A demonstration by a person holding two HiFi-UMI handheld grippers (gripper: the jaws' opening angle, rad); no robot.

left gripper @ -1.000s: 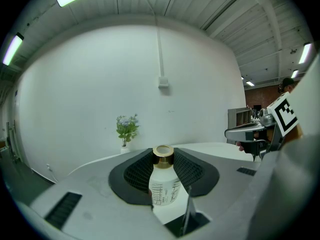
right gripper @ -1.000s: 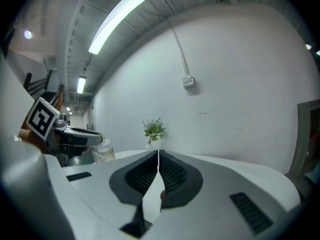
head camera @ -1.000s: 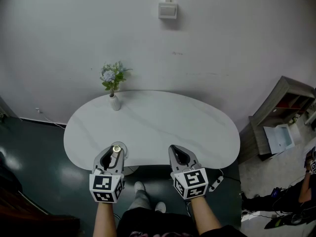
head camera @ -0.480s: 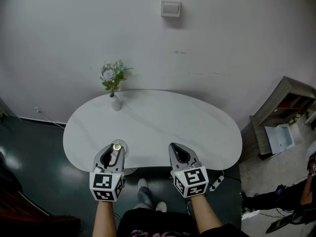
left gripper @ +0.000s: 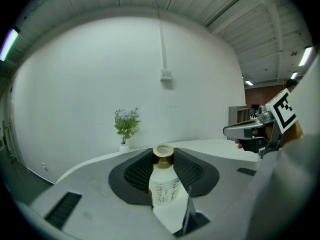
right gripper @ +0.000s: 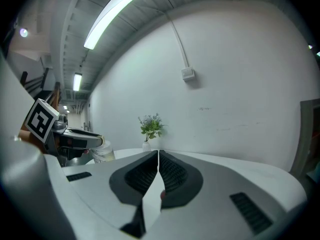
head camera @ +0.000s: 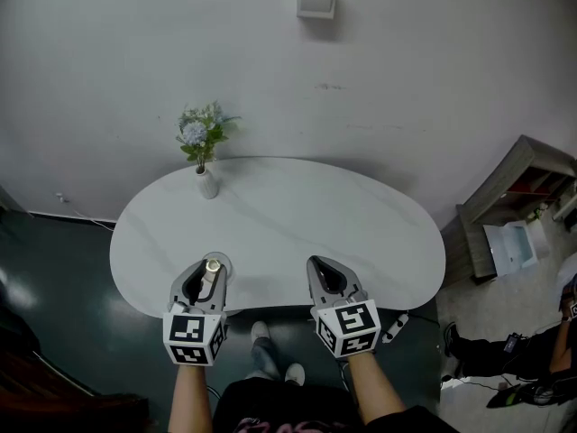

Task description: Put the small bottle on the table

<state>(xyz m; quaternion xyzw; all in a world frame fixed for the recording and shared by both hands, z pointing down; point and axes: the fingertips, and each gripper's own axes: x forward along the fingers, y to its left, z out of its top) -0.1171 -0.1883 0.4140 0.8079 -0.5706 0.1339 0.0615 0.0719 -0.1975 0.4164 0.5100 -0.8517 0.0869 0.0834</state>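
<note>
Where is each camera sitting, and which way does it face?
Head view: on the head, steeply down at the table; forearms, left gripper and right gripper show.
Left gripper view: rides that gripper, looks along jaws shut on the small bottle toward the wall; right gripper at right.
Right gripper view: rides that gripper, along its shut, empty jaws; left gripper at left.
All three share the flower vase.

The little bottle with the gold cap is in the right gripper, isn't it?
Not quite. The small bottle with the gold cap is in the left gripper, pinched between its jaws; the left gripper view shows it. The right gripper is shut with nothing in it.
</note>
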